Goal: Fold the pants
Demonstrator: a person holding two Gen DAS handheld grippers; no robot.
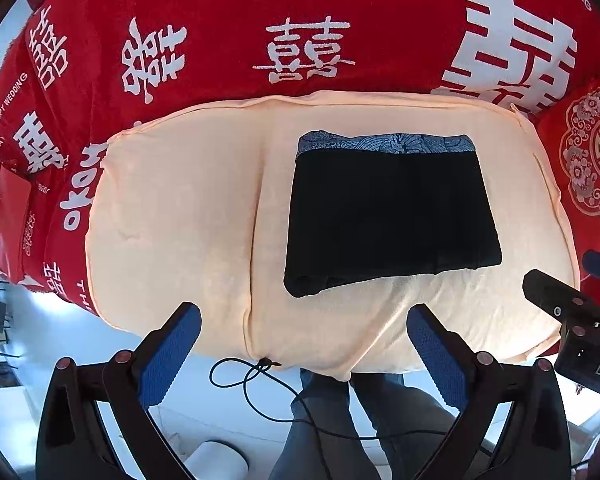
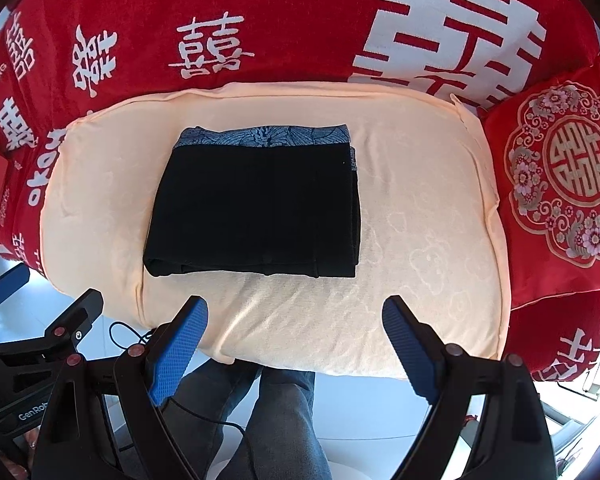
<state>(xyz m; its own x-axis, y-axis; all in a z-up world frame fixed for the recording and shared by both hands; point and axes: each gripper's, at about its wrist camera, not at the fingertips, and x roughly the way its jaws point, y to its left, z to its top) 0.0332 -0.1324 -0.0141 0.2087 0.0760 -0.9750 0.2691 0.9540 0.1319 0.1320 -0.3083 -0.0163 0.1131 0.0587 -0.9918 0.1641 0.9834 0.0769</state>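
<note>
- Left wrist view: the left claw (image 1: 304,326) hangs spread wide with nothing between its blue pads, above the near edge of the cream cushion (image 1: 180,208).
- The folded black pants (image 1: 392,216) lie flat on that cushion, right of its middle seam, with the blue patterned waistband (image 1: 388,143) along the far edge; neither pad touches them.
- Only this view shows the cushion's seam and a looped black cord (image 1: 240,376) at its near edge; the right claw's tip (image 1: 556,300) enters from the right edge.
- Behind lies a red blanket (image 1: 228,12) with white characters.
- Right wrist view: the right claw (image 2: 296,322) is likewise wide apart and empty, poised over the cushion's (image 2: 420,220) near edge, clear of the pants (image 2: 256,212).
- Here the pants sit left of centre, and their stacked layers show along the near fold.
- Only this view shows in full the red embroidered pillow (image 2: 564,176) touching the cushion's right side, and faint cloud embossing on the cushion.
- The left claw's body (image 2: 40,344) appears at lower left; a person's jeans-clad legs (image 2: 276,420) stand below.
</note>
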